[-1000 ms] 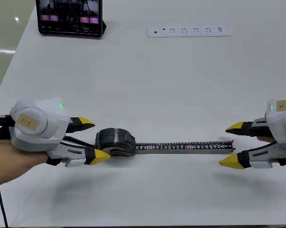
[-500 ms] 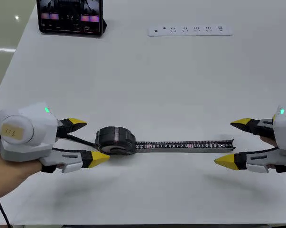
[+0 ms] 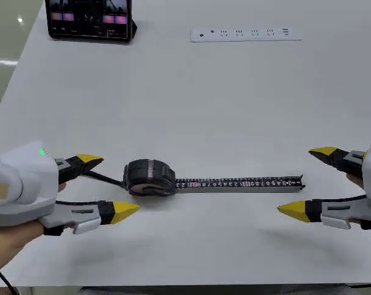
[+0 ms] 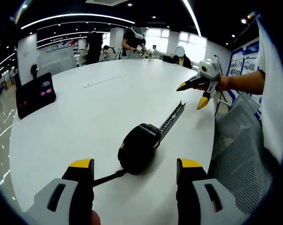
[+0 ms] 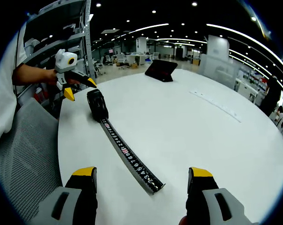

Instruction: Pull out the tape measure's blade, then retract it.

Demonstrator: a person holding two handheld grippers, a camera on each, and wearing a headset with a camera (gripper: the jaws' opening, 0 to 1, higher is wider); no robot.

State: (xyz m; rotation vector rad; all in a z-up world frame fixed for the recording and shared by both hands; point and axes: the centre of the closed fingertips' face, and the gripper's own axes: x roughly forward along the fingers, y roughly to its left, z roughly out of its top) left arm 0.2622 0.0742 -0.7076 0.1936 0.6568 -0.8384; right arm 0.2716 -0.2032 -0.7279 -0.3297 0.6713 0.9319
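- The tape measure [image 3: 149,177] lies on the white surface [image 3: 191,104], with its blade [image 3: 240,183] stretched flat toward my right.
- My left claw [image 3: 120,184] sits just beside it, jaws apart and gripping nothing.
- My right claw [image 3: 294,180] is near the blade's tip, jaws apart, not touching it.

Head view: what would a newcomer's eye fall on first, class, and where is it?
The black tape measure lies left of centre on the white table, with its blade drawn out to the right. An open gripper with yellow tips flanks each end: the left gripper by the case, the right gripper by the blade's tip.
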